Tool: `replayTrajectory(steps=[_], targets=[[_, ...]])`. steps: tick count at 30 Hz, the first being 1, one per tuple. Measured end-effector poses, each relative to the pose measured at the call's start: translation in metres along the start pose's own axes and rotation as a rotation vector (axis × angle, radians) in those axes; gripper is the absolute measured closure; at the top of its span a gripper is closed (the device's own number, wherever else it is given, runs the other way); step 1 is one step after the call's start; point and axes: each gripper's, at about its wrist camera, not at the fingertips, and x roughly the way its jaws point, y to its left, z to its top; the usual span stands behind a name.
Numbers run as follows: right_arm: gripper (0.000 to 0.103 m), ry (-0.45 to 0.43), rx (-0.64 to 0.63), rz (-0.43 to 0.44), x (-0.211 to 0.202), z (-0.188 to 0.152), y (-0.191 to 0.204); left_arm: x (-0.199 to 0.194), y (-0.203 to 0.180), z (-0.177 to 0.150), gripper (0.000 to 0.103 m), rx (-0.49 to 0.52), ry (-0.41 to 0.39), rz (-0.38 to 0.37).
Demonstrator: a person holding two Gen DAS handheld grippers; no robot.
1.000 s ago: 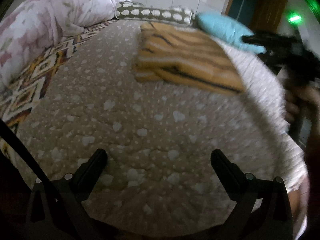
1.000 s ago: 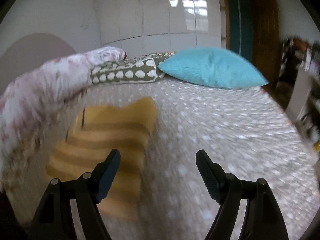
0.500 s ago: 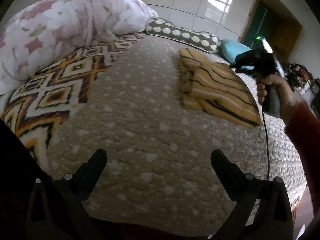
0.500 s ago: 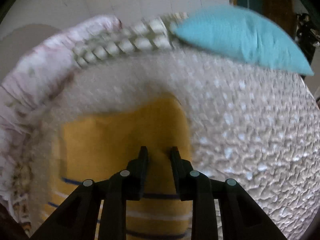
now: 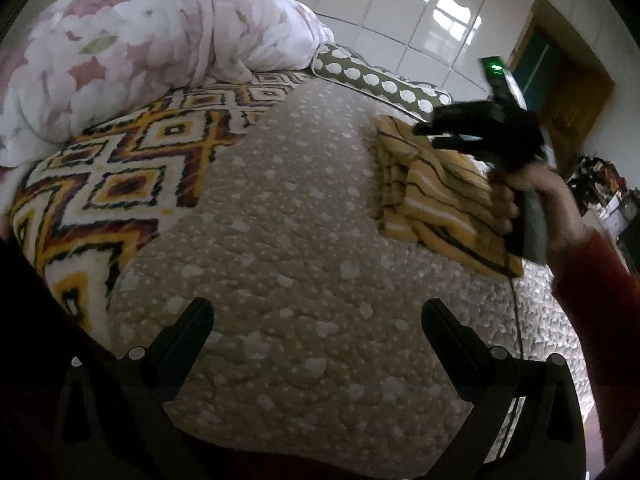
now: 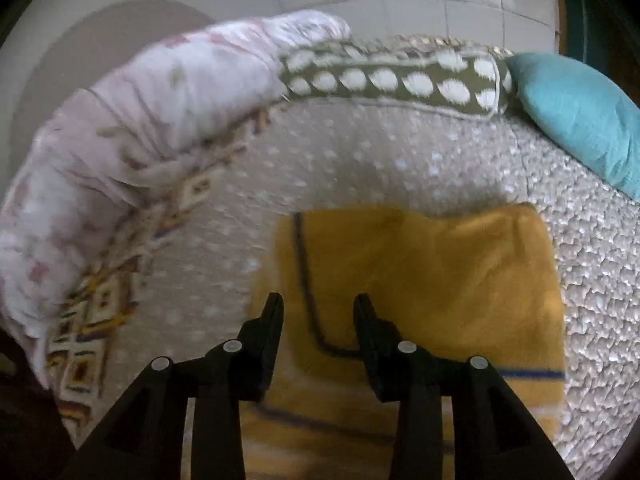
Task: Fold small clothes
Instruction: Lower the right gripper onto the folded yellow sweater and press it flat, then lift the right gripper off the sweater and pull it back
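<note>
A folded yellow striped garment (image 5: 436, 196) lies on the beige dotted bedspread (image 5: 288, 240), right of centre in the left wrist view. It fills the lower middle of the right wrist view (image 6: 440, 272). My right gripper (image 6: 318, 304) hovers over the garment's left part, jaws partly open with nothing between them. It also shows in the left wrist view (image 5: 428, 136), held in a hand above the garment. My left gripper (image 5: 316, 320) is wide open and empty over the bare bedspread, well short of the garment.
A pink floral duvet (image 5: 132, 52) is heaped at the back left, with a diamond-patterned blanket (image 5: 108, 184) below it. A green dotted pillow (image 6: 396, 76) and a teal pillow (image 6: 580, 112) lie at the head of the bed. A wooden door (image 5: 568, 92) is at the right.
My right gripper closed over the garment half a second ago and has now opened partway, shifting left along it. The left view has swung left, away from the garment.
</note>
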Motion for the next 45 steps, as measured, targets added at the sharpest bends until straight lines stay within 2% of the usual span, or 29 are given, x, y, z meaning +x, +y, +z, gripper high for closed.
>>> replayTrajectory(steps=[4,6,9,10,12,16,19,22,25,32,35,37,40,45], targets=[[0.065,-0.039,-0.039,-0.063,-0.022,-0.033,0.019,0.002,0.005,0.0,0.0,-0.018,0.001,0.005],[0.065,-0.044,-0.054,-0.055,-0.023,-0.049,0.029,0.002,0.006,0.0,0.0,-0.028,0.001,0.004],[0.065,-0.034,-0.135,-0.095,-0.011,-0.064,0.048,-0.006,0.004,0.001,0.0,-0.036,-0.022,0.004],[0.065,-0.044,-0.143,-0.074,-0.015,-0.064,0.051,-0.011,0.003,0.002,0.0,-0.034,-0.041,0.01],[0.065,-0.054,-0.121,0.041,-0.031,-0.066,0.051,-0.02,0.002,0.004,0.0,-0.03,-0.078,0.032],[0.06,-0.119,-0.116,0.082,-0.082,-0.092,0.048,-0.05,-0.007,0.008,0.0,-0.023,-0.209,0.069],[0.053,-0.167,-0.118,0.01,-0.118,-0.121,0.034,-0.073,-0.02,0.008,0.0,-0.002,-0.317,0.108],[0.051,-0.202,-0.105,-0.062,-0.15,-0.146,0.013,-0.101,-0.041,0.006,0.0,0.036,-0.449,0.168],[0.047,-0.23,-0.062,-0.114,-0.18,-0.167,-0.01,-0.119,-0.063,0.007,0.0,0.068,-0.502,0.19],[0.036,-0.339,0.077,-0.167,-0.237,-0.204,-0.051,-0.137,-0.117,0.018,0.0,0.144,-0.491,0.022],[0.036,-0.379,0.125,-0.211,-0.251,-0.218,-0.065,-0.139,-0.138,0.019,0.0,0.179,-0.517,-0.022],[0.035,-0.393,0.163,-0.228,-0.255,-0.224,-0.074,-0.135,-0.151,0.017,0.0,0.194,-0.496,-0.042],[0.035,-0.391,0.21,-0.229,-0.254,-0.23,-0.086,-0.124,-0.162,0.012,0.0,0.205,-0.436,-0.054],[0.034,-0.376,0.236,-0.246,-0.246,-0.232,-0.091,-0.101,-0.16,0.0,0.0,0.21,-0.354,0.007]])
